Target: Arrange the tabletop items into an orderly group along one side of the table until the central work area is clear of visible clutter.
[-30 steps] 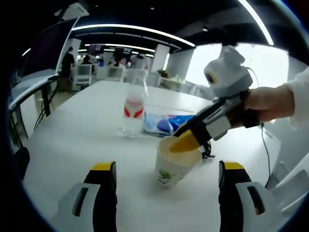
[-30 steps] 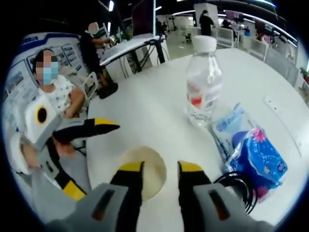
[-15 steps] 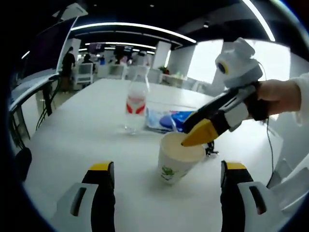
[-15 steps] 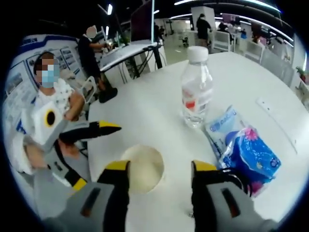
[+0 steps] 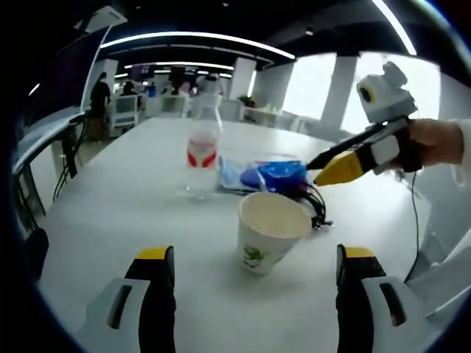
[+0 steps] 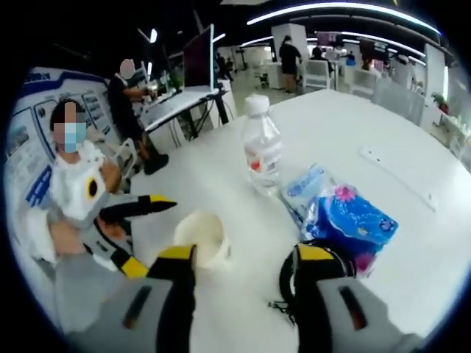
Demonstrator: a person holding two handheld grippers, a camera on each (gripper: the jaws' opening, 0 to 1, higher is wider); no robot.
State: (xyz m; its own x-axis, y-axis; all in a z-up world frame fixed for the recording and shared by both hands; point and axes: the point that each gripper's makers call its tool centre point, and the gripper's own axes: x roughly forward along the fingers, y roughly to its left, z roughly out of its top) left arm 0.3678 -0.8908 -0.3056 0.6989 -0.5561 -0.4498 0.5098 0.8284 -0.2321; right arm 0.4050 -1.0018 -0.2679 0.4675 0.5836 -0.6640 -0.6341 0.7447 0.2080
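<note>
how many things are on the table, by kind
Clear plastic water bottle with red label: 1
White paper cup with green print: 1
Blue plastic tissue packs: 2, one darker, one paler
Black coiled cable: 1
Total: 5

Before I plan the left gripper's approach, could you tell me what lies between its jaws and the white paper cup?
In the left gripper view, bare white tabletop separates the left gripper from the white paper cup.

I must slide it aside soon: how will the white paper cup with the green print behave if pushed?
The white paper cup looks empty, so probably light and apt to tip or skid on the smooth white table. Its thin open rim would likely crush under a hard squeeze.
</note>
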